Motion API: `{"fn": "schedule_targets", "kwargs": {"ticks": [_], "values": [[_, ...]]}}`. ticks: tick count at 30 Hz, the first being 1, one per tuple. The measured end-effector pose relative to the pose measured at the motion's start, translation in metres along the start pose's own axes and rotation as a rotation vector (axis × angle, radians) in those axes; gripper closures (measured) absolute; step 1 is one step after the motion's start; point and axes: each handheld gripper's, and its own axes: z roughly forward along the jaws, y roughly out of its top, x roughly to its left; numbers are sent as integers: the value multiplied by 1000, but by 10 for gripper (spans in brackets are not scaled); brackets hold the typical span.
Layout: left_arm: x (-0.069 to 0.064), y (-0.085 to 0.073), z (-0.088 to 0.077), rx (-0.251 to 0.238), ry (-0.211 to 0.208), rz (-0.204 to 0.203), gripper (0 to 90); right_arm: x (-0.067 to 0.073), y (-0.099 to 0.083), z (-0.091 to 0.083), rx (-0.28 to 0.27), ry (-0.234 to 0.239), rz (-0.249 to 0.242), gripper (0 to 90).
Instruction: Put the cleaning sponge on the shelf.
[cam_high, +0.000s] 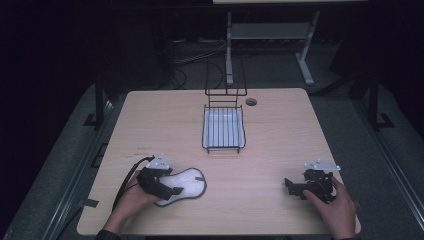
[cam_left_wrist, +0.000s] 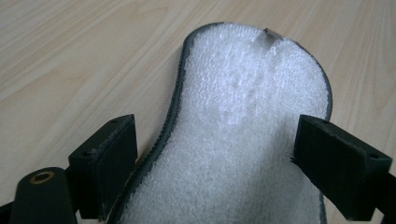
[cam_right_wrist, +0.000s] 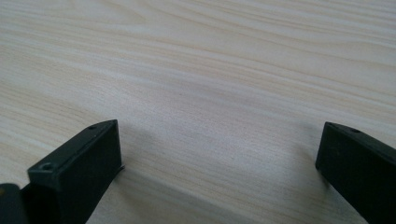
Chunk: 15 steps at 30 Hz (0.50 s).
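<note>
Item: white fleecy insole (cam_high: 182, 186), flat on desk (cam_high: 270, 150), near left. Left hand-held gripper (cam_high: 167, 189) jaws apart, straddling it, not clamped. Right hand-held gripper (cam_high: 292, 187) apart, idle near right. Wire basket (cam_high: 223, 129) far centre; pickup apparently pending

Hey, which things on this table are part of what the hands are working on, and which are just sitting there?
In the job:
- white insole, lying flat on the table
- left tongs, open, jaws either side of the insole

Lying about:
- wire rack, mid-table, apart from both hands
- right tongs, open over bare wood
- round hole in the tabletop
</note>
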Motion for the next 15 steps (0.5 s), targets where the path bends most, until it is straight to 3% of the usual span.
{"fn": "schedule_targets", "kwargs": {"ticks": [5,9,15], "values": [[0,0,2,10,1,16,127,0,0,0,0,0,0,0],[4,-1,4,8,-37,0,128,0,0,0,0,0,0,0],[3,1,4,18,-48,4,161,0,0,0,0,0,0,0]]}}
